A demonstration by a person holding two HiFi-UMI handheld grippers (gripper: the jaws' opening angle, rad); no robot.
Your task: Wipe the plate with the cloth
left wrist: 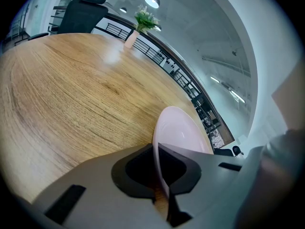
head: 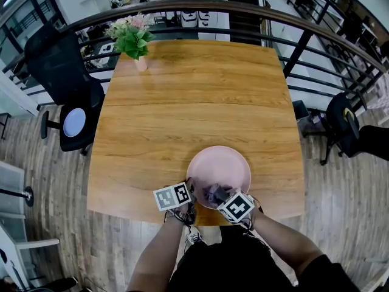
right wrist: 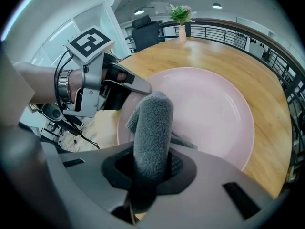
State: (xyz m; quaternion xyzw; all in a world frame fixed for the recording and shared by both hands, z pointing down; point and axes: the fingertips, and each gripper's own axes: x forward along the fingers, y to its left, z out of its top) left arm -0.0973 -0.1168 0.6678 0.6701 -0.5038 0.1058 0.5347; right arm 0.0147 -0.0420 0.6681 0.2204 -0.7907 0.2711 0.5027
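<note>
Pink round plate [head: 226,162] sits at near edge of light wood table [head: 194,96]. My L gripper [left wrist: 161,171] has its jaws nearly closed, pinching plate's rim. R gripper [right wrist: 151,173] is clamped tight on rolled grey fuzzy cloth [right wrist: 152,123], w/ cloth down on plate's near side.

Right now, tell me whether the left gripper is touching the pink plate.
Touching. In its own view, the left gripper is clamped on the rim of the pink plate, which runs edge-on between the jaws.
</note>
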